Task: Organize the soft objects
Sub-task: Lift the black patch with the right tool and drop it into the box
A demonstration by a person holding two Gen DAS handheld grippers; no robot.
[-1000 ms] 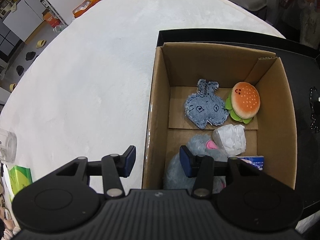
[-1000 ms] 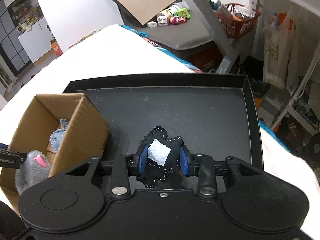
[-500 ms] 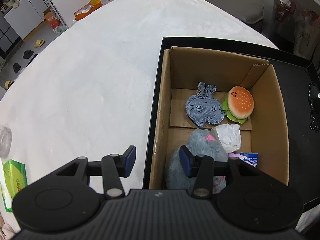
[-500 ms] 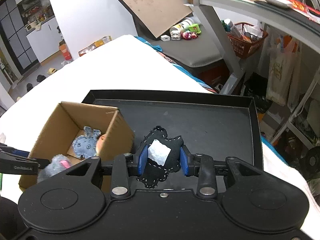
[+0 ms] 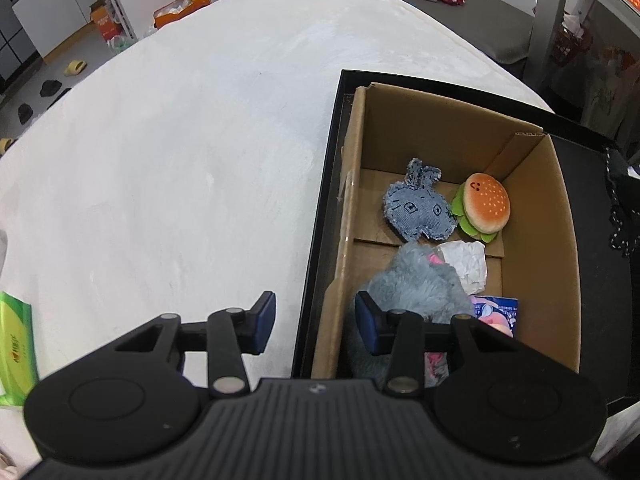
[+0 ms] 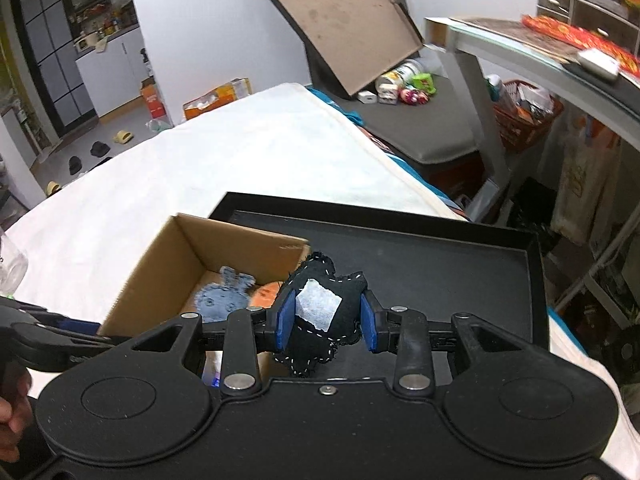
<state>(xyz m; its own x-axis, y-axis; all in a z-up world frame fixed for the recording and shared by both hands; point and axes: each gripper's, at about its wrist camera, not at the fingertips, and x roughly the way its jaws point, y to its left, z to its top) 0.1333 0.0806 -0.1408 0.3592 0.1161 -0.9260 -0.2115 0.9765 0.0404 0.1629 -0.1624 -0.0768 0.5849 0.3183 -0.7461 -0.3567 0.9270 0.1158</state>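
An open cardboard box [image 5: 532,216] stands at the left end of a black tray [image 5: 324,200]. Inside lie a denim rabbit-face toy [image 5: 418,210], a burger plush [image 5: 486,202], a grey furry plush [image 5: 416,280], a crumpled white wad [image 5: 466,260] and a blue-pink packet [image 5: 498,310]. My left gripper [image 5: 316,318] hovers over the box's near left wall; its jaws are closing with nothing gripped between them. My right gripper [image 6: 326,316] is shut on a black stitched toy [image 6: 344,284] with a white tag, held in the air by the box's [image 6: 160,264] right wall.
The tray [image 6: 440,264] lies on a white padded surface [image 5: 180,140]. A green packet [image 5: 16,344] sits at its near left edge and a clear jar [image 6: 10,264] farther left. A grey desk frame and floor clutter stand beyond the tray.
My right gripper has lifted the black toy off the tray floor and carried it toward the box. My left gripper has drifted slightly and its jaws have narrowed a little.
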